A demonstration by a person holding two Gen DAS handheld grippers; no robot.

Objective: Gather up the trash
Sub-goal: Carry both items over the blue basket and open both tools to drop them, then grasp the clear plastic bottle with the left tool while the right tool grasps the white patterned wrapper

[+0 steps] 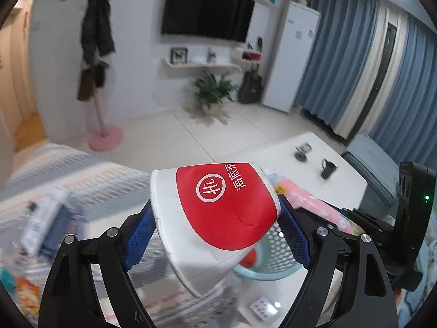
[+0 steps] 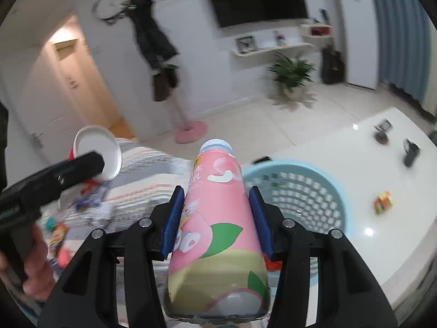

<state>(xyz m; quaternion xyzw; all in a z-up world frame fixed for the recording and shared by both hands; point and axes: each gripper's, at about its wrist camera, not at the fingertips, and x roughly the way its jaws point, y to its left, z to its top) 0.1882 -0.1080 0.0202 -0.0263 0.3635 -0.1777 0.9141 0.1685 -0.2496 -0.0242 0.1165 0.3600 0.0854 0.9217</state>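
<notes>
My left gripper [image 1: 215, 232] is shut on a red and white paper cup [image 1: 218, 218], held in the air on its side. The cup's open mouth [image 2: 98, 153] shows at the left of the right wrist view. My right gripper [image 2: 215, 218] is shut on a pink peach-print drink bottle [image 2: 215, 218], cap pointing away; the bottle also shows in the left wrist view [image 1: 308, 202]. A light blue perforated basket [image 2: 300, 191] stands just right of the bottle on the white table [image 2: 355, 169]; it also shows below the cup in the left wrist view [image 1: 273, 254].
A striped sofa cover [image 1: 82, 172] holds scattered wrappers [image 2: 57, 232] at the left. On the table are a black mug [image 2: 411, 151], a small dark item [image 2: 381, 136] and a colourful cube [image 2: 383, 203]. A playing card [image 1: 263, 309] lies near the basket.
</notes>
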